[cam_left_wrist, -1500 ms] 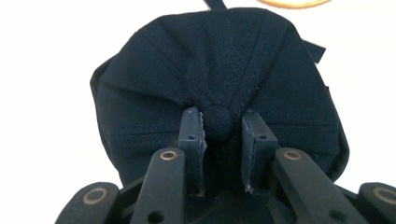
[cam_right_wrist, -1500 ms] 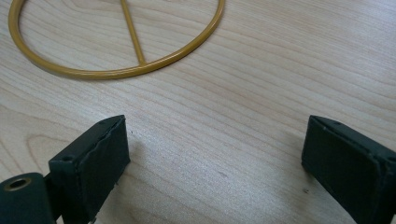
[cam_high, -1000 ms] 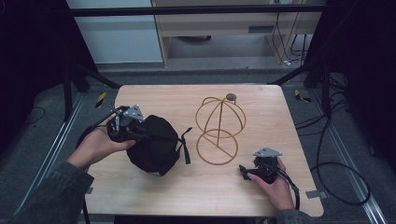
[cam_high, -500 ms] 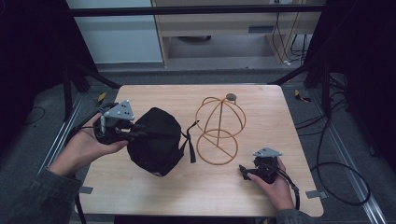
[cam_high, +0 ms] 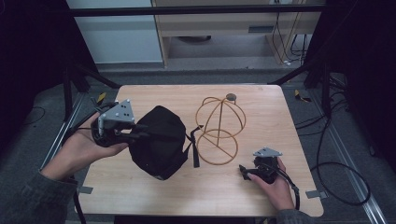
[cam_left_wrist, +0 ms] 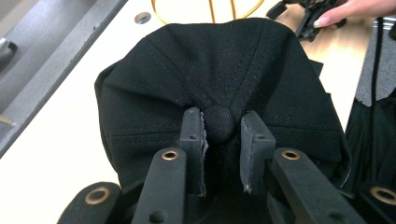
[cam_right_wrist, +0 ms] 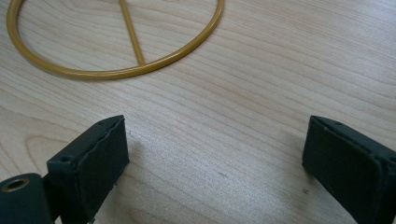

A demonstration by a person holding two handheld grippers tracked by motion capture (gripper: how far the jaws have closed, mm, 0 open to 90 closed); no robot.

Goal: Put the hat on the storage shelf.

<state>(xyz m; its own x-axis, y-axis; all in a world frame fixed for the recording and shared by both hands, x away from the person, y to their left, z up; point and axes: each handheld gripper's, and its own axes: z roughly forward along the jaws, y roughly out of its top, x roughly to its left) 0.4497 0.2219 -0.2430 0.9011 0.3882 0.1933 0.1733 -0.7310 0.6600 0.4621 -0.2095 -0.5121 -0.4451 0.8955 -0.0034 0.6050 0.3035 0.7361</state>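
A black cap [cam_high: 159,140] hangs above the left half of the wooden table [cam_high: 261,102], its strap [cam_high: 194,151] dangling on the right. My left gripper [cam_high: 140,131] is shut on the cap's crown. In the left gripper view the pads [cam_left_wrist: 194,135] pinch the top button [cam_left_wrist: 219,122] and the cloth of the cap [cam_left_wrist: 224,65] around it. A gold wire stand [cam_high: 219,133] rises at the table's middle. My right gripper [cam_high: 245,171] rests open on the table near the front right. Bare wood lies between its jaws [cam_right_wrist: 215,154], with the stand's base ring [cam_right_wrist: 116,72] just ahead.
A small round dark hole [cam_high: 230,97] sits in the table behind the stand. Metal frame rails [cam_high: 60,135] run along both sides of the table. Cables [cam_high: 336,168] lie on the floor at the right. The table's front middle is bare wood.
My left hand has risen and drawn a little to the left, lifting the cap off the table by its crown. The right hand and its gripper have stayed put.
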